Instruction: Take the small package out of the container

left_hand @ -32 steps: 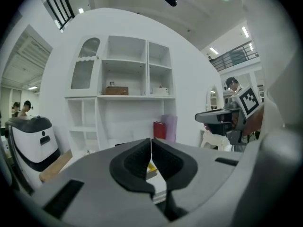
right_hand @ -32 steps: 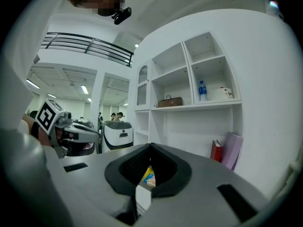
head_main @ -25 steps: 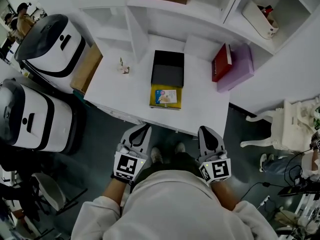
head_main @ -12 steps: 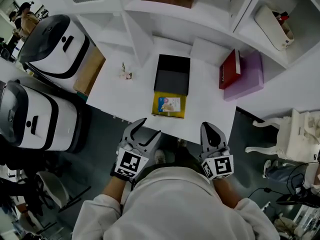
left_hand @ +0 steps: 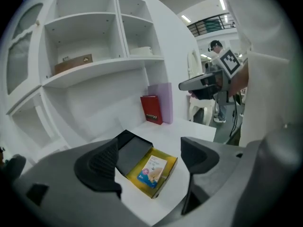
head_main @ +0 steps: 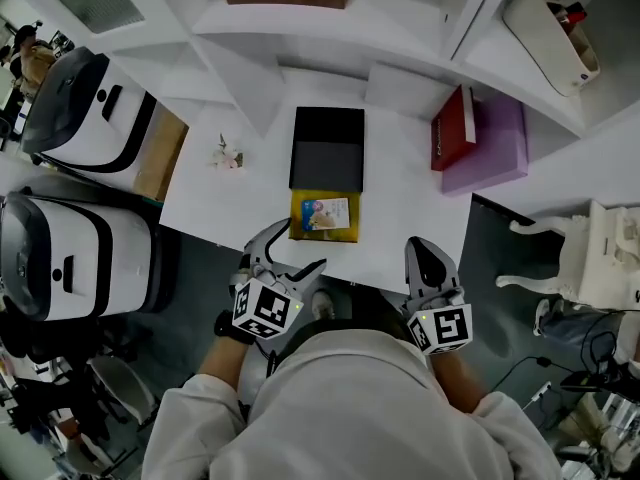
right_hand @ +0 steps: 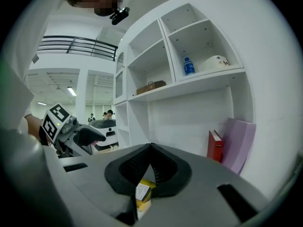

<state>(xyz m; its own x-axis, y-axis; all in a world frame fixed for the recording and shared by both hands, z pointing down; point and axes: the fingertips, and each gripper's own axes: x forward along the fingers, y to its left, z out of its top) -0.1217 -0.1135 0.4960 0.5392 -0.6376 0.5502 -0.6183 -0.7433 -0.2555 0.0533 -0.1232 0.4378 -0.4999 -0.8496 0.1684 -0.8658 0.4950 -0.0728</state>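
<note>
Open container [head_main: 298,230] near the front edge of a white desk [head_main: 400,213]: a shallow rectangular tray with thin yellow walls, matt like card. Touching its far edge lies a black lid [head_main: 327,148], flat, rectangular and dull. Well to the right of the container a hard-backed red book [head_main: 450,128] stands against a smooth lilac box [head_main: 497,146]. Behind the container rise white shelves [head_main: 330,28] with plain, flat-sided compartments.

The left claw [head_main: 300,245], grey moulded plastic with ribbed black pads, hangs at the desk edge just short of the container's near left corner. Its jaws stand wide apart with nothing between them, and the container shows through the gap farther off. The right claw [head_main: 420,246], of the same make, sits at the desk edge to the right of the container, jaws pressed together on nothing.

Change from a second ago: the left claw's jaws, then together, have just been opening to their present wide spread, and that gripper has rolled so that one jaw sits nearer the container than the other. Both claws have come closer to the container; earlier they hung clear of the desk edge. Container, lid and book lie as before.

The small package [head_main: 328,212] lies flat inside the container, with yellow showing round it. It is a thin glossy rectangle, pale blue and white, with a tan picture. Its lettering is too small to read.
</note>
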